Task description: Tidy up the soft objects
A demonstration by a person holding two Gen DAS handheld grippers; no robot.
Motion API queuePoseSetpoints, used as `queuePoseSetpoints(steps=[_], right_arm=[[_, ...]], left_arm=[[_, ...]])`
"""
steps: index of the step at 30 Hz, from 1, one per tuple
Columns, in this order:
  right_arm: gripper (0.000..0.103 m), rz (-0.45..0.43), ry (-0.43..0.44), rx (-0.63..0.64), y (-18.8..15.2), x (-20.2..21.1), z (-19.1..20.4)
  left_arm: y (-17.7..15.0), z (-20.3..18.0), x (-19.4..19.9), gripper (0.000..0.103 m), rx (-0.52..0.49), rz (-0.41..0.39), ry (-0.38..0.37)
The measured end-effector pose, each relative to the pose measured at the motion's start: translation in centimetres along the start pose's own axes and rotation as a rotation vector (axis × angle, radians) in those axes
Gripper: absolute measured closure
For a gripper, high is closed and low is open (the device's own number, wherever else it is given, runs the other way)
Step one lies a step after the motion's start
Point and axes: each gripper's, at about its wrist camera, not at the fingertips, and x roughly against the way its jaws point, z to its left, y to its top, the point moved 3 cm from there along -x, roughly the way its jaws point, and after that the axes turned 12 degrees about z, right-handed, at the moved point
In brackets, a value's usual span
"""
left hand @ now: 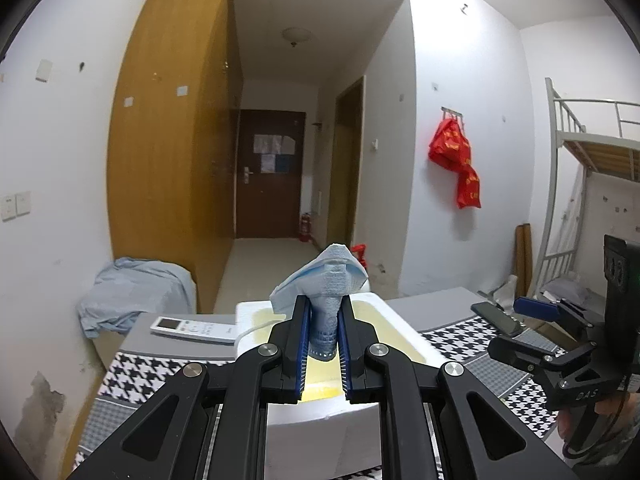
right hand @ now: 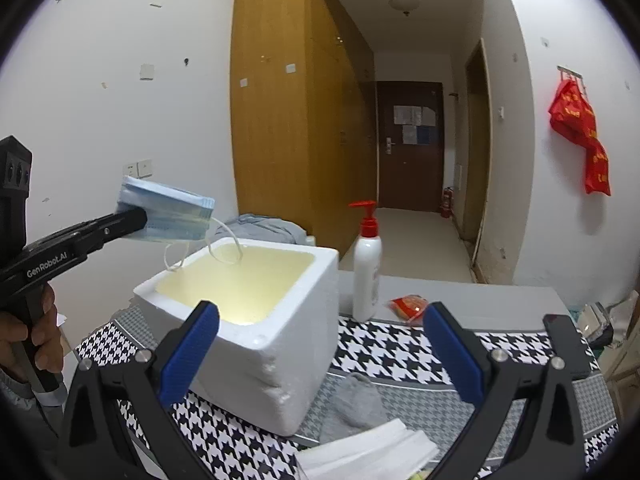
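A stack of light blue face masks is clamped upright between the blue pads of my left gripper, which is shut on it. The stack hangs above a white foam box with a yellowish inside. In the right wrist view the left gripper holds the masks over the foam box's left rim, white ear loops dangling into it. My right gripper stands open and empty near the box's front corner. A grey sock and folded white cloth lie beneath it.
A houndstooth cloth covers the table. On it stand a white pump bottle, a red packet and a dark phone. A white remote lies left of the box. A person's hand grips the left handle.
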Motion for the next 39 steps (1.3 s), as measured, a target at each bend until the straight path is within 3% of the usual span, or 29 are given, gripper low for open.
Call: queuePoseSetpoints(steps=[13,24,29,31,34,36,39], right_arm=[[0.000,0.005,-0.034,-0.037,-1.0,0.5,-2.3],[0.000,0.014,-0.044,-0.049,-1.5,0.6,-3.0],[0.000,0.019,-0.045,-0.055,-1.7,0.5,-3.1],[0.000,0.019,-0.044,-0.057,-1.7,0.5,-3.1],[0.000,0.022,-0.044,-0.060,-1.9,0.5,-3.1],[0.000,0.023,-0.041,-0.064,-2.1,0.5,-3.2],[0.000,0.021,-0.032,-0.073,-2.5,0.6,-3.2]], left_arm=[[0.6,-1.9,-1.9,0.089,-0.023,0.027,-0.048],[0.6,-1.7,-4.3,0.088,-0.008,0.075,-0.019],[-0.1,-1.2,-6.0,0.070,0.005,0.122,-0.008],[-0.3,-0.9,-6.2,0.038,0.020,0.127,-0.009],[-0.6,-0.4,-6.1,0.015,0.054,0.115,-0.003],[-0.9,-0.2,-6.0,0.006,0.066,0.115,0.001],[-1.3,0.0,-5.5,0.001,0.080,0.109,0.018]])
